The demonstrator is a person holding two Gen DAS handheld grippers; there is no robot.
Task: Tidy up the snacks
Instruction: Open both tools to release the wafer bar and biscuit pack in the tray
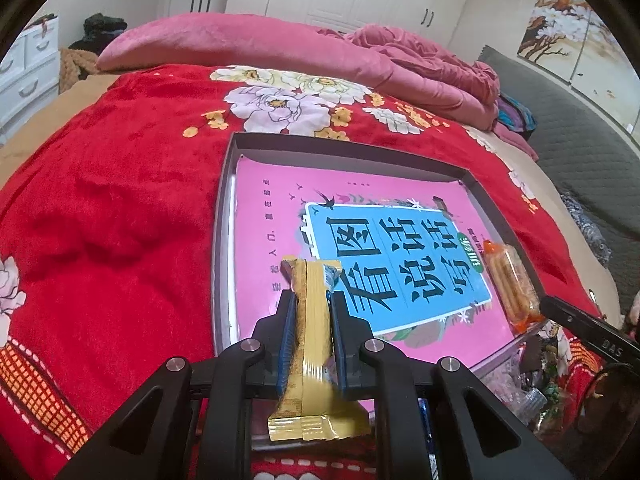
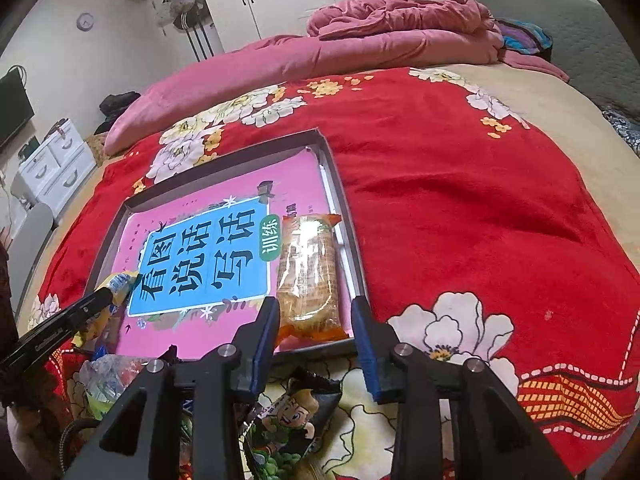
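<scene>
The left gripper [image 1: 312,308] clamped a yellow snack packet [image 1: 310,344], its label unreadable; the right gripper [image 2: 316,320] stood released above the orange-ended cracker pack [image 2: 308,276] in the tray [image 2: 224,164]. Loose snacks [image 2: 108,384] below were cut off.

Pink book cover [image 2: 208,256] in tray: "看图说话写话", green badge "训练".

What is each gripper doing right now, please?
Left gripper: closed on a yellow snack packet.
Right gripper: open, empty, above the orange cracker pack.

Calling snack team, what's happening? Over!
Left gripper shut on yellow snack pack. Right gripper open over orange cracker pack in tray. Nothing blocking.
</scene>
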